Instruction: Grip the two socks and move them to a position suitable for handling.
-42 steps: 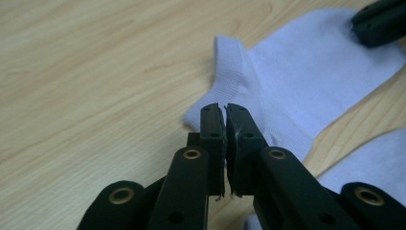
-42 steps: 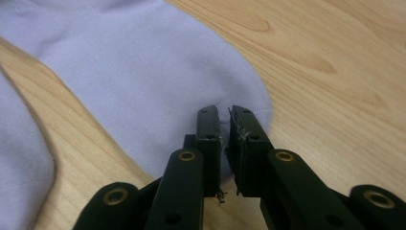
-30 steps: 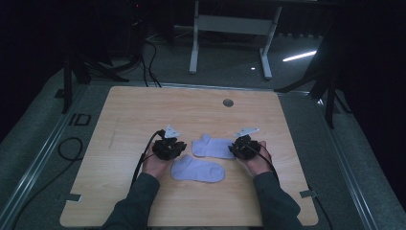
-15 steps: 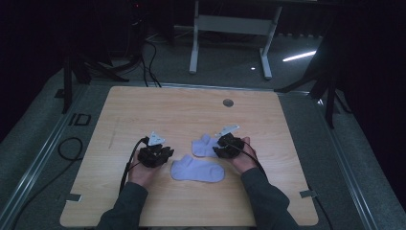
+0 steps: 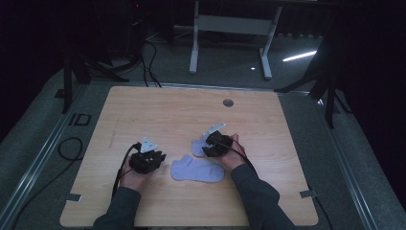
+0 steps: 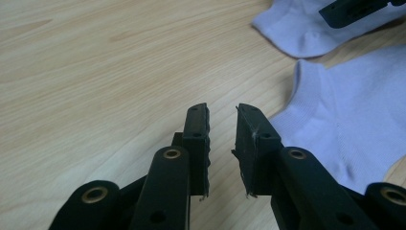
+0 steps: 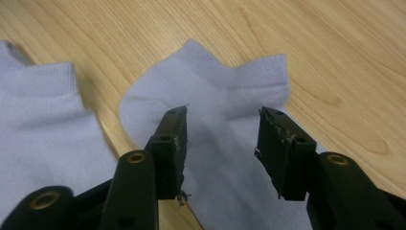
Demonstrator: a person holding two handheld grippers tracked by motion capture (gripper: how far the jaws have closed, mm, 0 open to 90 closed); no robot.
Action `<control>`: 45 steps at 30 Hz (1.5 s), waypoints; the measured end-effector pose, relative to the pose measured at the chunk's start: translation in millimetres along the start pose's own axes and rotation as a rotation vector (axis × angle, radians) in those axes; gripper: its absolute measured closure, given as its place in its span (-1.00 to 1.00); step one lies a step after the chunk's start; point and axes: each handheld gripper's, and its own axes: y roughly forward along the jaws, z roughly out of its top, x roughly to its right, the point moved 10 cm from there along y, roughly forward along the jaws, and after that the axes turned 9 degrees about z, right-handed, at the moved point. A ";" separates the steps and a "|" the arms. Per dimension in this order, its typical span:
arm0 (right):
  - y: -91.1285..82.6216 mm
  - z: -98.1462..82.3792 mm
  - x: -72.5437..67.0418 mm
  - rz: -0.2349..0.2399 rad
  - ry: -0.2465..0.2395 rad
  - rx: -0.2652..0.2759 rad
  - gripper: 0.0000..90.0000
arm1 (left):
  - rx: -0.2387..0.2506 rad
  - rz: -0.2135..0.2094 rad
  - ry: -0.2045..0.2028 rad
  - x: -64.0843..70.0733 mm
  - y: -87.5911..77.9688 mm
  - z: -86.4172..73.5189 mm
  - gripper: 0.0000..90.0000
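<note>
Two pale lilac socks are laid flat on the wooden surface (image 5: 143,115), close together but with a strip of bare wood seen between them. The near sock (image 5: 197,170) is spread lengthwise toward the person's edge, between the two forearms. The far sock (image 5: 197,147) lies just beyond it and is partly covered by the right gripper (image 5: 215,143).

In the right gripper view, the far sock (image 7: 225,120) is seen directly beneath the jaws, its cuff end turned away from the camera. The jaws are held apart with a wide gap and have just been opening; the fabric is seen through the gap, under the tips, but is not clamped by the pads. The near sock (image 7: 43,120) is seen at the left of that view.

The left gripper (image 5: 147,159) is held over bare wood just left of the near sock. In the left gripper view, its jaws (image 6: 222,143) are parted by a narrow gap and have just been opening slightly; nothing is held between them. The near sock (image 6: 354,129) is seen at the right of that view, beside the right-hand jaw, and the far sock (image 6: 306,28) farther off, with a tip of the other gripper above it.
</note>
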 end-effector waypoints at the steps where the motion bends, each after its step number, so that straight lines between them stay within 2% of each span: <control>1: 1.1 0.7 -0.4 0.000 0.003 -0.001 0.17 | 0.002 -0.002 -0.010 -0.8 -1.5 -0.5 0.65; 3: 3.9 2.1 -1.5 0.003 0.001 -0.003 0.17 | 0.011 0.001 -0.020 -2.2 -4.8 -1.1 0.65; 10: 8.0 6.3 -4.1 0.007 0.004 -0.006 0.26 | 0.008 0.003 -0.017 -0.7 -9.5 -6.4 0.64; 17: 13.2 5.5 -5.0 0.000 0.011 -0.020 0.24 | -0.010 -0.005 -0.018 -0.3 -5.9 -9.6 0.63; 22: 14.0 4.7 -0.9 -0.004 0.030 -0.023 0.19 | -0.007 -0.005 -0.020 0.7 -5.6 -9.2 0.62; 25: 15.5 2.8 0.3 0.017 0.061 -0.018 0.19 | -0.008 -0.006 -0.021 0.8 -5.6 -9.3 0.62; 29: 16.0 1.8 1.3 0.056 0.097 -0.001 0.29 | -0.012 -0.007 -0.014 1.6 -5.2 -9.8 0.62; 38: 15.1 1.3 2.9 0.046 0.105 0.015 0.86 | -0.011 -0.006 -0.016 2.3 -4.8 -9.6 0.61; 42: 14.0 0.2 3.6 0.061 0.108 0.019 0.90 | -0.011 -0.006 -0.020 1.7 -5.4 -9.6 0.61; 45: 10.7 -1.7 3.3 0.054 0.102 0.014 0.91 | -0.005 -0.004 -0.026 1.2 -5.9 -9.1 0.61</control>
